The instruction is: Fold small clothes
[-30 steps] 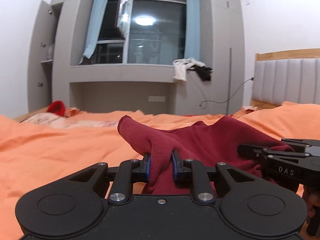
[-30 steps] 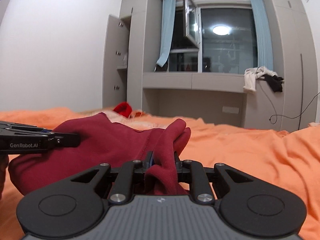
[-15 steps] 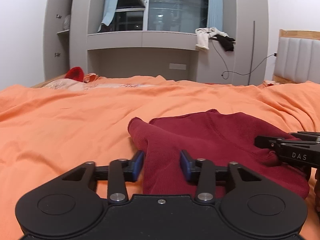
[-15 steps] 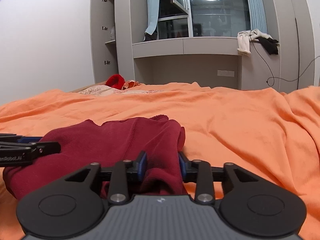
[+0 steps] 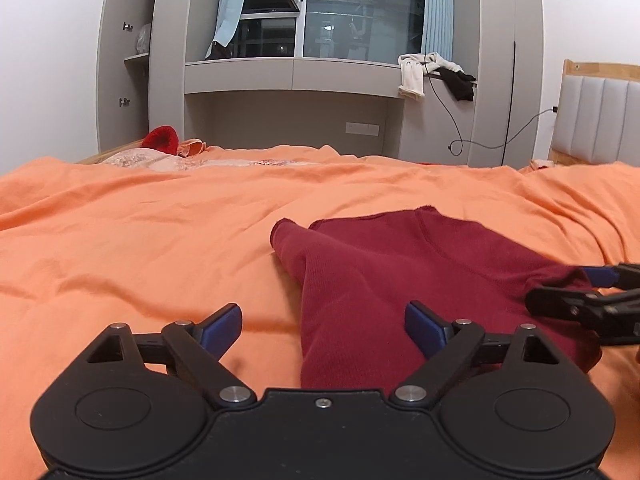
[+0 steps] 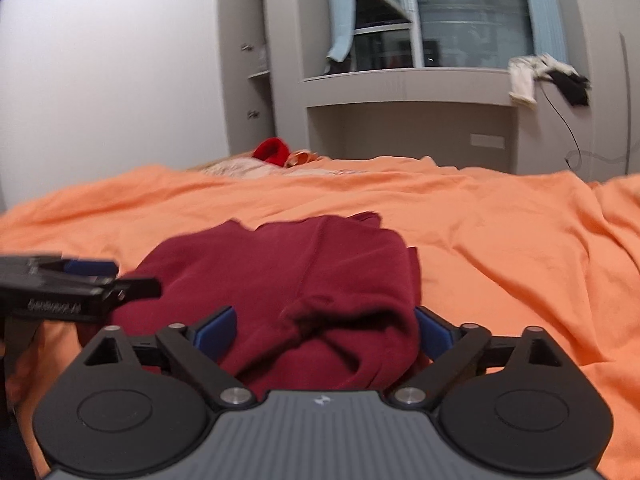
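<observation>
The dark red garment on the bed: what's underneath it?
The dark red garment lies on an orange bedsheet, which shows all around it. Whatever else might sit beneath the cloth is covered.

The garment lies on the bed cover, between the jaws of both grippers. The left gripper sits at its left end, the right gripper at its right. Behind, at the bed's far edge, lies a small heap of clothes; beyond it stands the window ledge, with 2 cloths hanging at its right end.

Ribbed knit maroon garment – matt, soft orange cotton sheet, wooden headboard
</observation>
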